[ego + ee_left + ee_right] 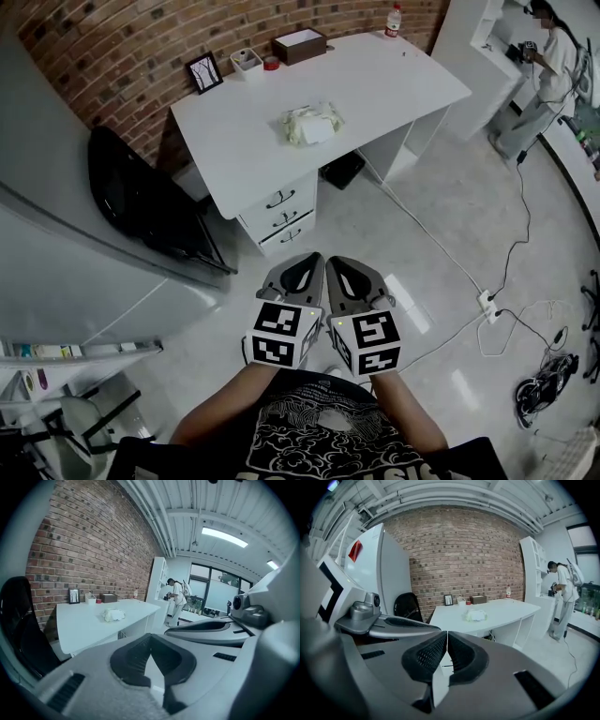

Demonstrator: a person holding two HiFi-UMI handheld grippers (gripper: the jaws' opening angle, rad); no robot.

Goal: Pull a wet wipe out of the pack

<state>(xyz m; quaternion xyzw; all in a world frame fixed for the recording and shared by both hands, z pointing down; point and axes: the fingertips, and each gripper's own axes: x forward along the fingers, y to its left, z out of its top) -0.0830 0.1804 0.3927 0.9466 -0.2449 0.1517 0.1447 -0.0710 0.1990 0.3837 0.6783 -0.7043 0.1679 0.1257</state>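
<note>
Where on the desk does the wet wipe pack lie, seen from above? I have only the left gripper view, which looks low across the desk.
Observer: The wet wipe pack lies near the middle of the white desk, apart from the picture frame and brown box by the brick wall.
Operator: Does the right gripper hold anything?
Observer: No. The right gripper has its jaws together, nothing between them.
Operator: Anything on the floor?
Observer: A power strip with cables lies right of the desk, off the straight line to the pack.
</note>
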